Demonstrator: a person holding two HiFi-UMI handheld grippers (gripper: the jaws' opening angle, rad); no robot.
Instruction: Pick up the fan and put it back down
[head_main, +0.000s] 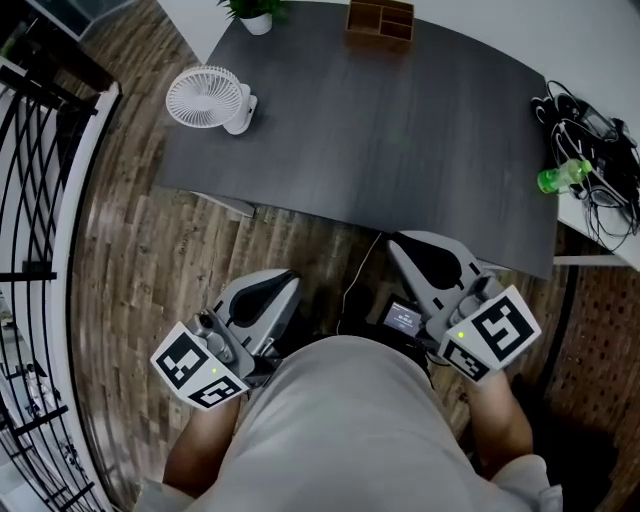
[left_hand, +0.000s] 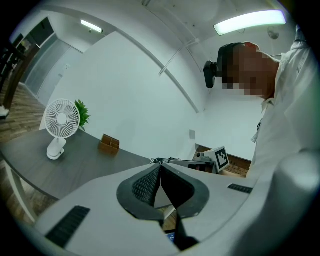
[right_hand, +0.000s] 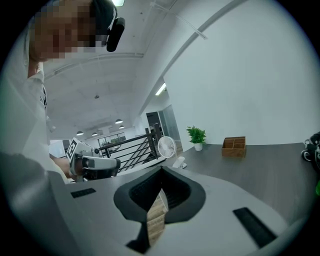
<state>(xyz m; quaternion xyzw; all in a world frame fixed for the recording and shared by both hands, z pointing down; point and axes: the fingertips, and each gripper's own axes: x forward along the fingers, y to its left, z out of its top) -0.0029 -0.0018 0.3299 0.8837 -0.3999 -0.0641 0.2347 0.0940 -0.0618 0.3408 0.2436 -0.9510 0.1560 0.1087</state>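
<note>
**Standing upright at the counter's far left corner: fan at rest, both claws clenched on nothing**

Here's the picture. The white fan (head_main: 208, 97) stands on its own base on the dark counter (head_main: 400, 140), at the far left corner and close to the left edge, with its round grille upright. Nothing is touching it.

Both claws hang low at the near side, tucked against the person's body and short of the counter's near edge. The left claw (head_main: 288, 282) is squeezed tight, pad against pad, with nothing between. The right claw (head_main: 396, 242) is the same, pressed closed and empty. Both are well apart from the fan.

Which step is this? My read is that it could go either way. A fan waiting to be lifted looks like this, and so does a fan already set back down with the claws pulled home. The frames don't settle it, so I call no move. As things lie, the fan is where the task wants it to end, upright on the counter, with a long stretch of bare counter between it and either claw.
</note>
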